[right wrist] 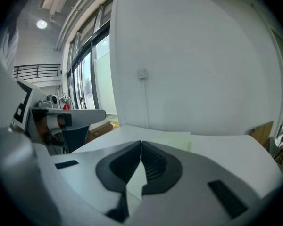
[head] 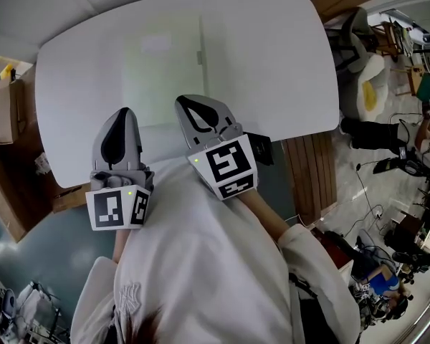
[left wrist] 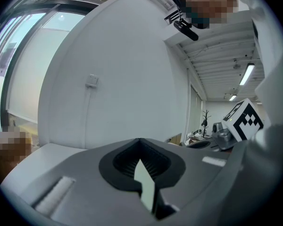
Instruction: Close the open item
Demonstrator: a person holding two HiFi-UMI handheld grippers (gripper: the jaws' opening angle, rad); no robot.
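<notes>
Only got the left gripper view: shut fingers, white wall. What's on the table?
Observer: Head view shows a pale flat sheet lying on the white table. I see no open item.
Operator: The other one's fingers?
Observer: In its own view the right gripper is shut, fingers meeting at the tips, nothing between them.
Operator: Where are both over the table?
Observer: Head view has the left gripper and right gripper side by side at the table's near edge, pointing across it.
</notes>
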